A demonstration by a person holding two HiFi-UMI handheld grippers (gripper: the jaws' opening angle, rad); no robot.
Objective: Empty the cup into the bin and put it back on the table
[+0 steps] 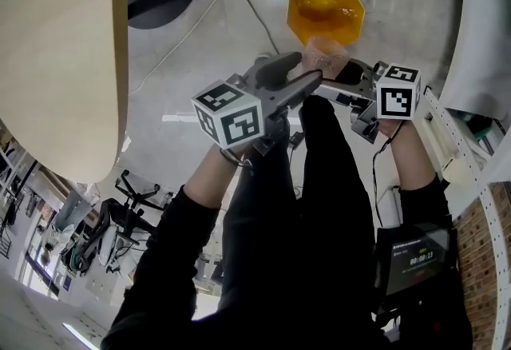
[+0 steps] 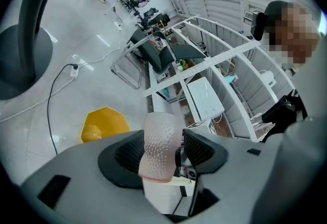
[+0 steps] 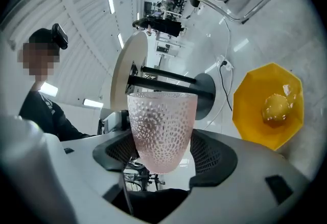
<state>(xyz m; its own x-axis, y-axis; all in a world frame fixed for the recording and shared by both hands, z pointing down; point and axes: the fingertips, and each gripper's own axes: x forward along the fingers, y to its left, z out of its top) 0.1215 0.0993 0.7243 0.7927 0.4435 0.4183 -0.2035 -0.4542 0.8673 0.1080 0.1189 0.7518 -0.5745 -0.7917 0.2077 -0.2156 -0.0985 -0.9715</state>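
We pinch the cup (image 3: 162, 126) between left tool (image 2: 162, 150) and right tool (image 3: 164, 159) above the bin (image 3: 265, 105), so contents fall in.

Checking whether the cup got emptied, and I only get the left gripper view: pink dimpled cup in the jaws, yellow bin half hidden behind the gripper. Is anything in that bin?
Observer: Yes. The right gripper view shows a yellow rounded lump lying inside the yellow bin.
Operator: And what I'm holding, is it empty?
Observer: The pink dimpled cup is see-through in that view and looks empty.
Operator: Is the other hand free?
Observer: No. The right gripper has its jaws on the cup's lower part, so it and the left gripper both hold it.
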